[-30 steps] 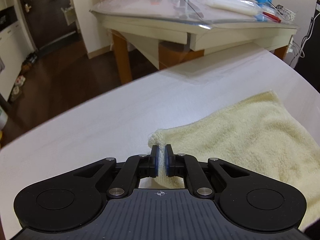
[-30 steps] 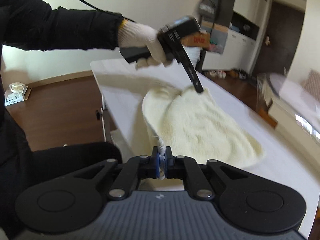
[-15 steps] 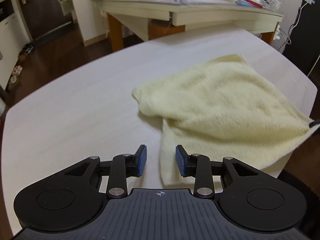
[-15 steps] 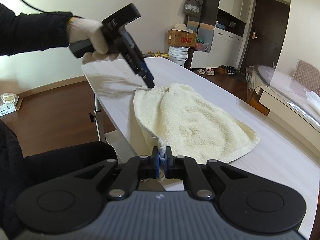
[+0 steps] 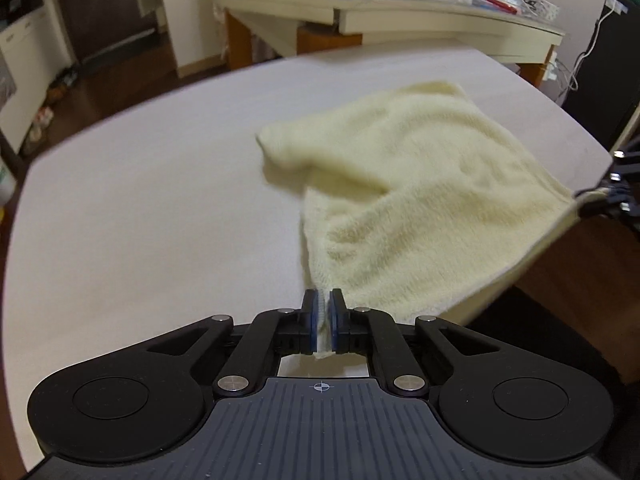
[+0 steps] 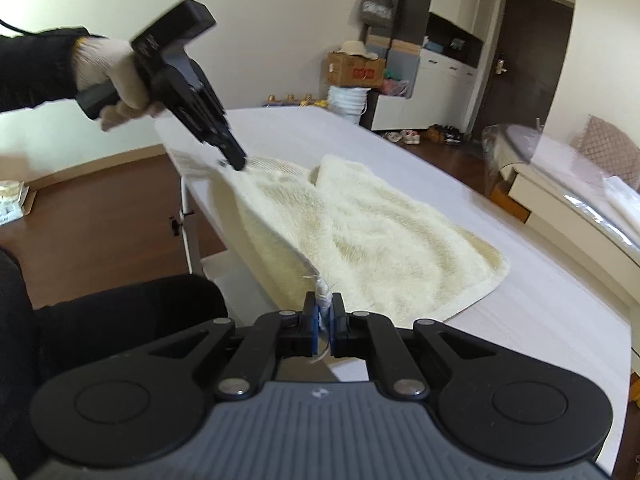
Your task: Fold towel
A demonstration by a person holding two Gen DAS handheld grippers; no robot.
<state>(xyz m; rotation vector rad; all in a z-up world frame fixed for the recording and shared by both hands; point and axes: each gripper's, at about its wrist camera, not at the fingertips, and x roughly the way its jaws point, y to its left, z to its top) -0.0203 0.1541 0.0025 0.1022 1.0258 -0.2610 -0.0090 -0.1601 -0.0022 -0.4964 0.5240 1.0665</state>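
On the white table (image 5: 140,200), near the edge closest to the person, lies the towel (image 5: 420,184), pale yellow and partly doubled over, with one loose flap bunched toward the table's middle. Its near side hangs a little past the table edge between the two grippers.

The left gripper (image 5: 324,320) has its jaws pinched nearly together on a towel corner at the near edge; a strip of cloth shows between the blue pads. Seen from the right wrist, this gripper (image 6: 236,162) points steeply down, its tip on the towel's far corner by the table edge, held by a hand (image 6: 116,80) in a white glove with a dark sleeve.

The right gripper (image 6: 325,320) is likewise closed tight on another corner, with frayed threads poking out between its pads. From the left wrist, it (image 5: 600,200) shows only at the right rim of the view, pulling that corner just off the table edge.

The towel (image 6: 360,232) spreads from both held corners toward the table's middle, rumpled, with a fold ridge running across it.
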